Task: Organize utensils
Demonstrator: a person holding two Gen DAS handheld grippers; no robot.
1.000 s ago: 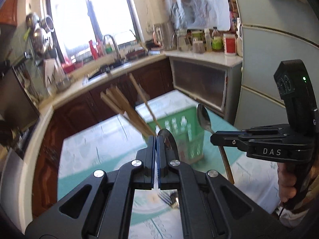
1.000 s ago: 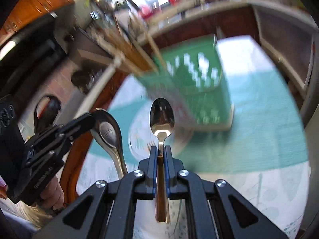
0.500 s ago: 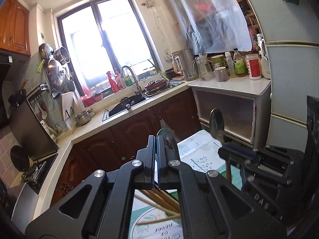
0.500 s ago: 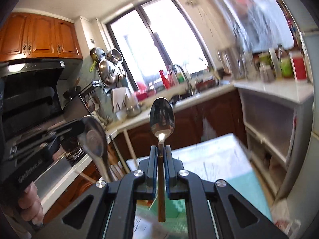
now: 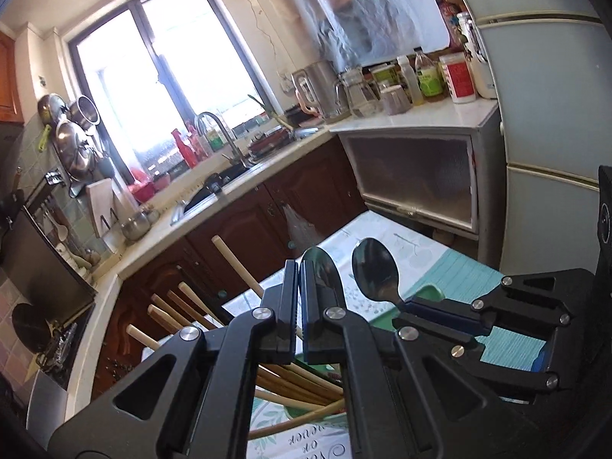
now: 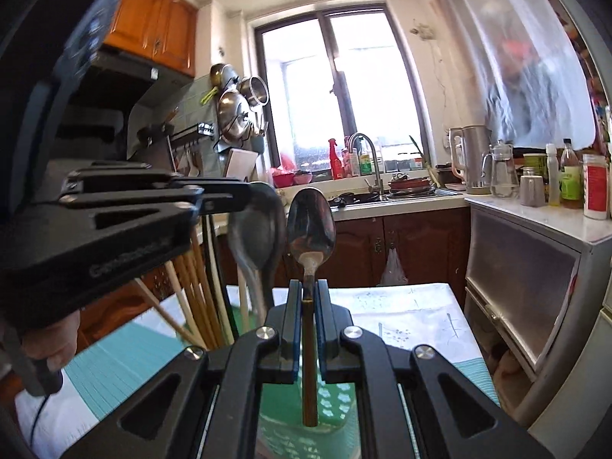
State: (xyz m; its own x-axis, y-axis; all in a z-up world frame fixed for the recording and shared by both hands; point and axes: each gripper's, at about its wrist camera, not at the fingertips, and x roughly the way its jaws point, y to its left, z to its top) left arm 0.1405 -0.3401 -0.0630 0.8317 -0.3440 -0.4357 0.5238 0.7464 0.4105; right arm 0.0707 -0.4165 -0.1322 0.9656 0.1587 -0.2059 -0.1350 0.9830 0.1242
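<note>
My left tool (image 5: 297, 298) is pressed together on a shiny steel spoon with a broad bowl (image 5: 321, 271), bowl sticking up just past the fingertips. My right tool (image 6: 306, 298) pinches a second steel spoon with a brown handle (image 6: 310, 225), bowl upright. The two spoons sit side by side, close, contact unclear. Below them: a green perforated plastic utensil basket (image 6: 336, 401) on the tabletop with teal-and-white cloth (image 6: 413, 313), and a bundle of pale wooden chopsticks (image 5: 183, 306) leaning out of it.
</note>
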